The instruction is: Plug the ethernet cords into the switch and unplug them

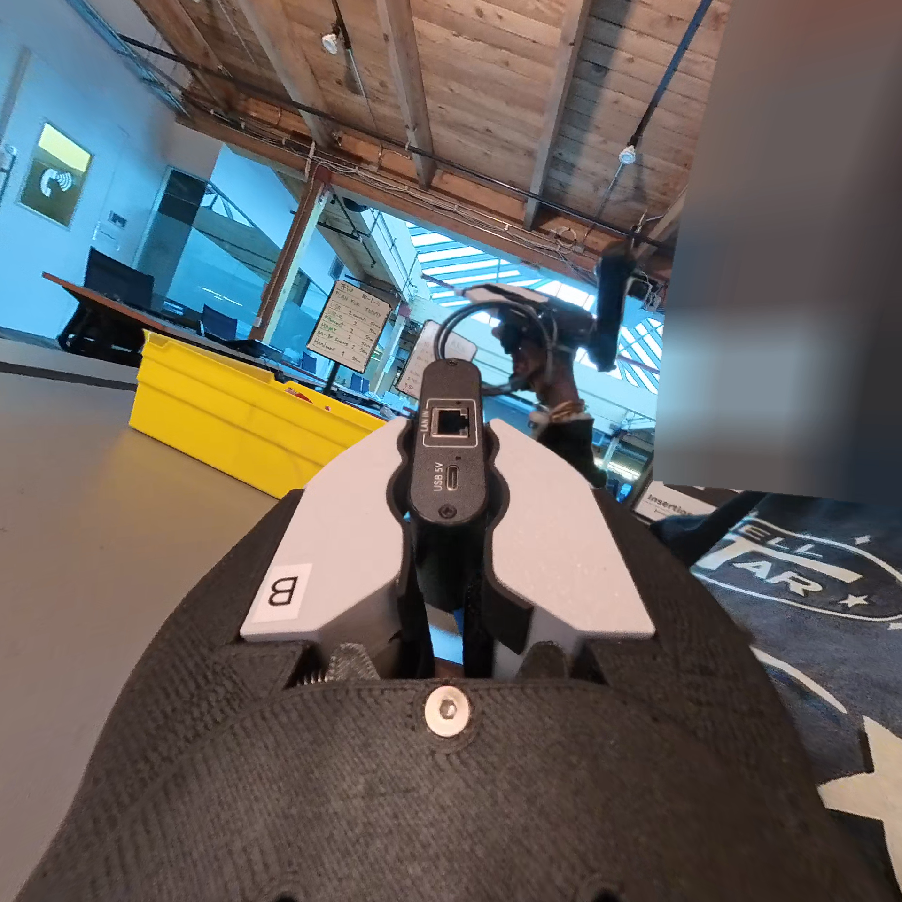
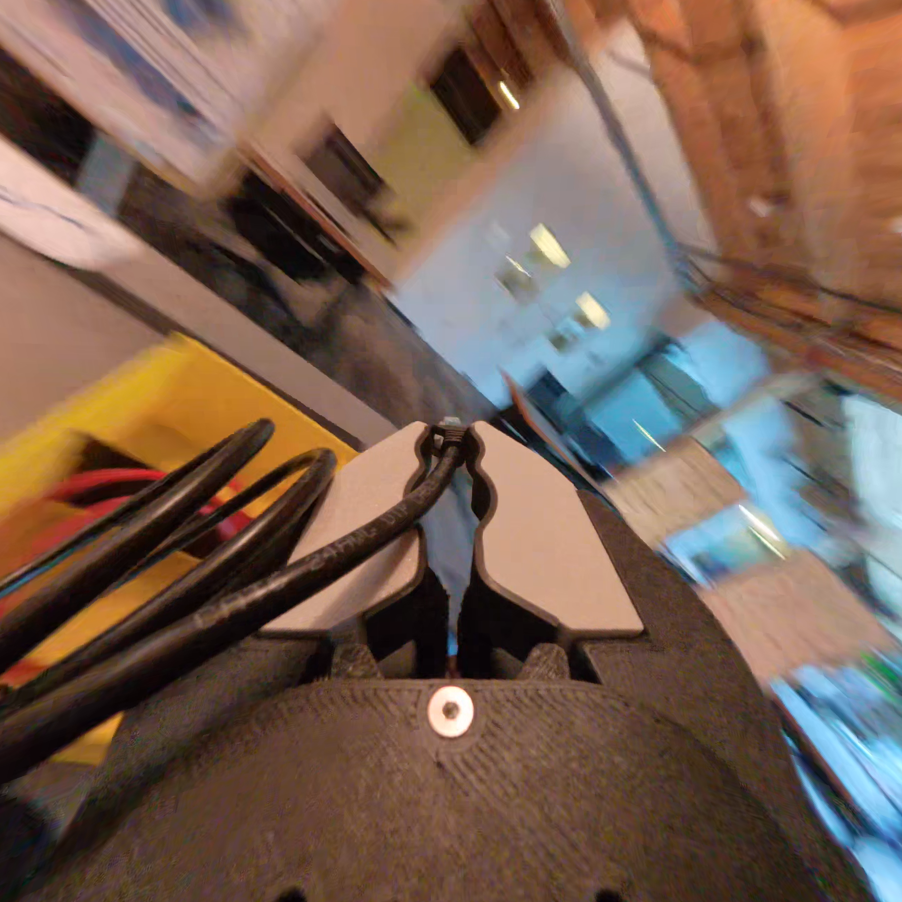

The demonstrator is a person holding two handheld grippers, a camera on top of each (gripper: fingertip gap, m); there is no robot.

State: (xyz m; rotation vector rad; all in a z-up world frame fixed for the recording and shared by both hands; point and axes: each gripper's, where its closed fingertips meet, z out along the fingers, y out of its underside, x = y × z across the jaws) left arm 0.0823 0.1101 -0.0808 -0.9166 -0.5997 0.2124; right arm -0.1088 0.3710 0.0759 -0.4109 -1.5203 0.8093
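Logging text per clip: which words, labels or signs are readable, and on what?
Writing is not quoted; these bear it:
Small black oblong switch, in the left gripper: port labels.
White sticker on that gripper.
Handwritten whiteboard.
Dark mat: white emblem lettering.
Black ethernet cord, in the right gripper: blurred print.

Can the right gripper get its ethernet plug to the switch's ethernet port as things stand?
Probably yes. The left gripper holds the switch with its ethernet port empty and unobstructed; the right gripper pinches the plug at its fingertips. Alignment cannot be judged.

A yellow bin (image 1: 234, 415) sits on the grey table (image 1: 73, 488), a whiteboard (image 1: 349, 326) standing behind.
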